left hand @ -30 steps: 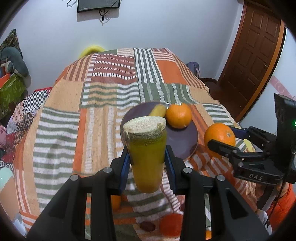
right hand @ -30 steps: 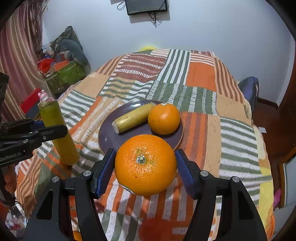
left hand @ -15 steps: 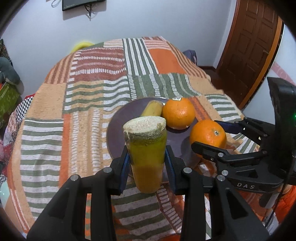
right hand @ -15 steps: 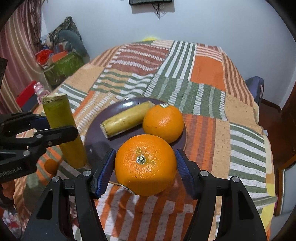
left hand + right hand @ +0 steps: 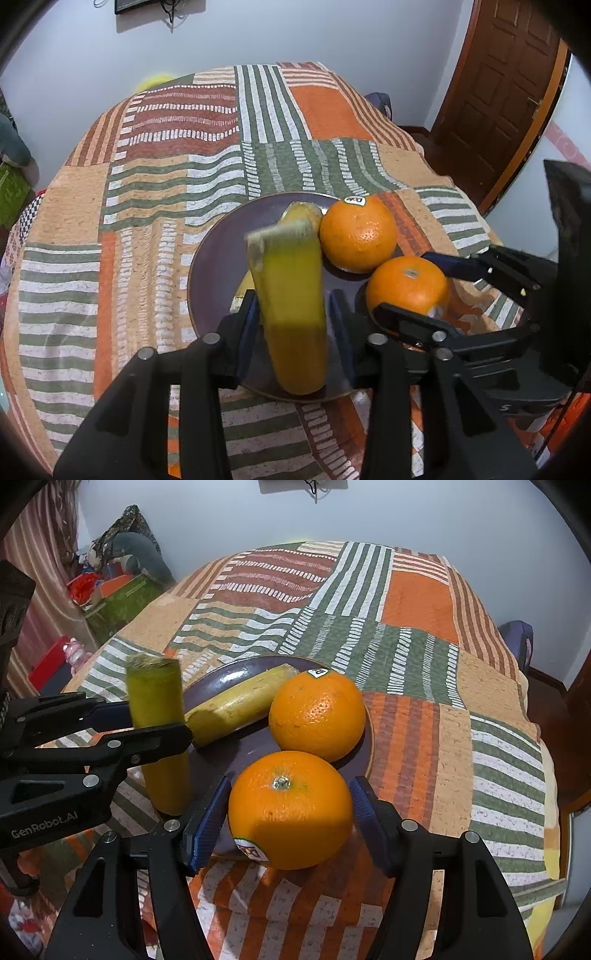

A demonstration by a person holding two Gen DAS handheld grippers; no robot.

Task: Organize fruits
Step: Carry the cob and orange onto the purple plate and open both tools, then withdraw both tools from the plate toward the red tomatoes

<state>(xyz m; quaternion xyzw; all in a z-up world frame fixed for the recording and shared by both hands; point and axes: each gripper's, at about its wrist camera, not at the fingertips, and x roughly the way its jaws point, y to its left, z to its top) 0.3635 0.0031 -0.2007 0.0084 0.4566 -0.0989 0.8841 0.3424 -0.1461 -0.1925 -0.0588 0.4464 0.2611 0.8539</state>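
Gripped in the left gripper (image 5: pixel 291 321), jaws clamped at mid-length: a cut yellow-green stalk (image 5: pixel 290 310), long axis near upright, cut end up, over the purple plate (image 5: pixel 218 258). Beside it on the plate, a second stalk (image 5: pixel 236 703) lying diagonally and a stickered orange (image 5: pixel 317 714). At right, clamped in the right gripper (image 5: pixel 290 819), another orange (image 5: pixel 290 808), stem up, at the plate's near rim.
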